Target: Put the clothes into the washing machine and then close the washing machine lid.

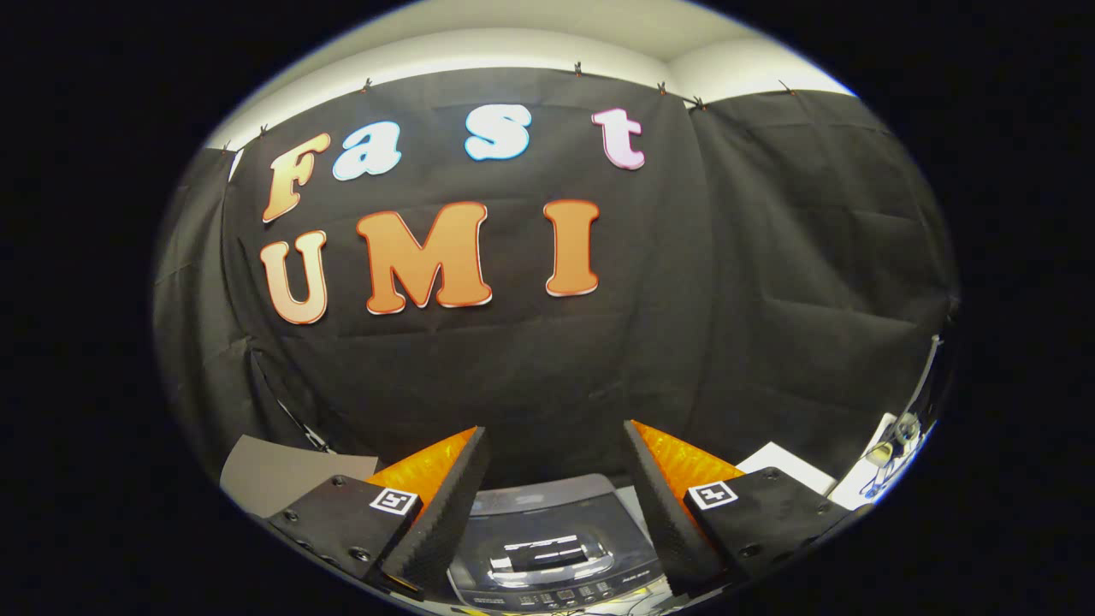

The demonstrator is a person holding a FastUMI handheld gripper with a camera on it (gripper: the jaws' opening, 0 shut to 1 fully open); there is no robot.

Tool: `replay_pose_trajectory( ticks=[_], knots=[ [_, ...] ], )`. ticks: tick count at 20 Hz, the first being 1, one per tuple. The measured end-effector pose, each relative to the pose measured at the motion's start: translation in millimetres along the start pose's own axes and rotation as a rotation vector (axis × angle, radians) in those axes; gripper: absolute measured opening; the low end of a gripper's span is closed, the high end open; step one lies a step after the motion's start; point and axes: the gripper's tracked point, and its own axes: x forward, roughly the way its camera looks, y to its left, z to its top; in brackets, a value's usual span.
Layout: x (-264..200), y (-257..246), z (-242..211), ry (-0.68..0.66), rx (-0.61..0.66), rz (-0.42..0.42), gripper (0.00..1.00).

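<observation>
1. Washing machine (556, 547) sits low between the gripper's fingers, its dark lid (547, 535) looking closed, control panel nearest us.
2. Gripper (556, 436) hangs above it, fingers spread wide, holding nothing.
3. No clothes to be seen here, so this looks like the very start, or the finish.
4. If starting: find a garment, and that lid must come up first.

My gripper (556, 445) stood with fingers spread apart on nothing, pads ridged and matt; the washing machine lid (547, 535) between them gleamed glossy and smooth; the wall (770, 257) was creased matt cloth.
</observation>
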Motion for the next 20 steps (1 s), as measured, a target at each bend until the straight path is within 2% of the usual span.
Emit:
replay_pose_trajectory(
  ticks=[4, 13, 20],
  knots=[
    [-21, -5, 24, -0.068, -0.012, -0.003, 0.99],
    [-56, -14, 37, -0.146, 0.001, -0.005, 0.99],
    [-91, -44, 32, -0.166, 0.012, -0.061, 0.99]
  ],
)
